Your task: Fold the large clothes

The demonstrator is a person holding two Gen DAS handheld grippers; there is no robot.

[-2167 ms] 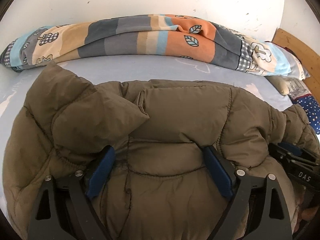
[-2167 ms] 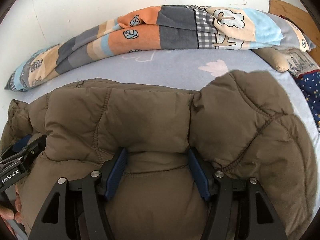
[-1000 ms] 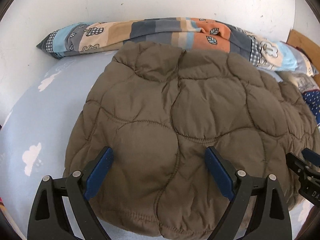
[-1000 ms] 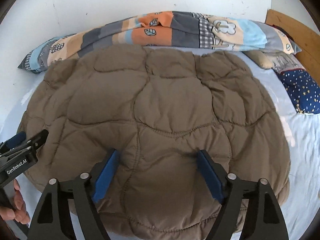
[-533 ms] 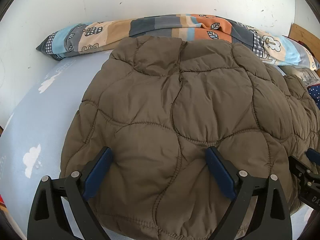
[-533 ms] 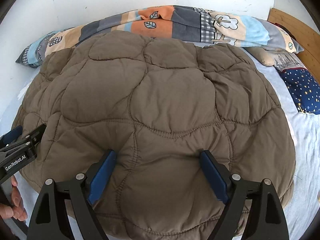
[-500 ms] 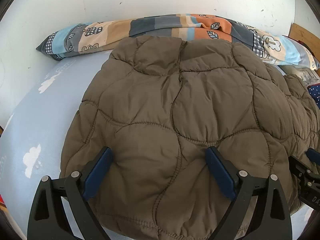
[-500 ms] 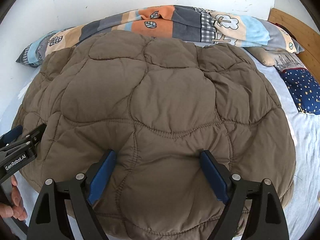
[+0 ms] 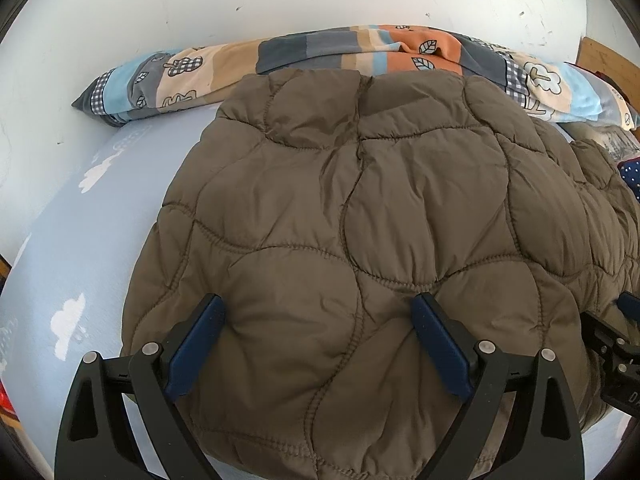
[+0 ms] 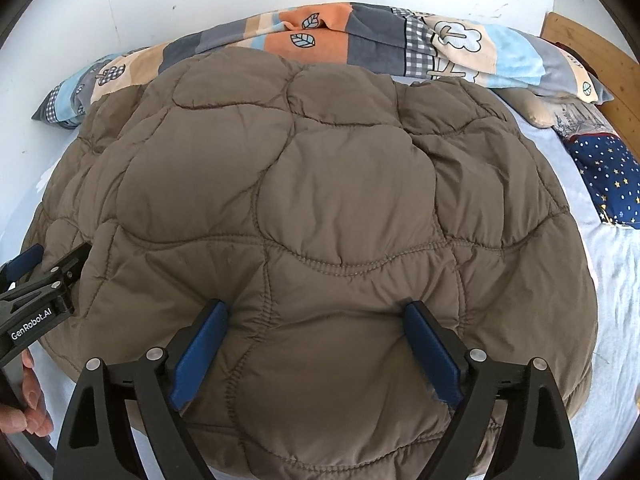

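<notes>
A large olive-brown quilted puffer jacket [image 9: 360, 220] lies spread flat on the light blue bed sheet [image 9: 100, 208]; it also shows in the right wrist view [image 10: 320, 208]. My left gripper [image 9: 316, 332] is open, its blue pads straddling the jacket's near hem on the left side. My right gripper [image 10: 312, 332] is open too, its pads pressing down over the near hem further right. Neither jaw pinches fabric. Each gripper shows at the edge of the other's view, the right [image 9: 616, 360] and the left [image 10: 36, 292].
A rolled patchwork blanket [image 9: 360, 52] lies along the white wall behind the jacket. A navy star-print pillow [image 10: 608, 176] and a wooden headboard [image 10: 592, 52] are at the right. Bare sheet lies left of the jacket and at the right [image 10: 612, 300].
Earlier both grippers held the bunched jacket. It now lies spread flat with the hem near me. In the last half second both grippers edged slightly forward over the hem.
</notes>
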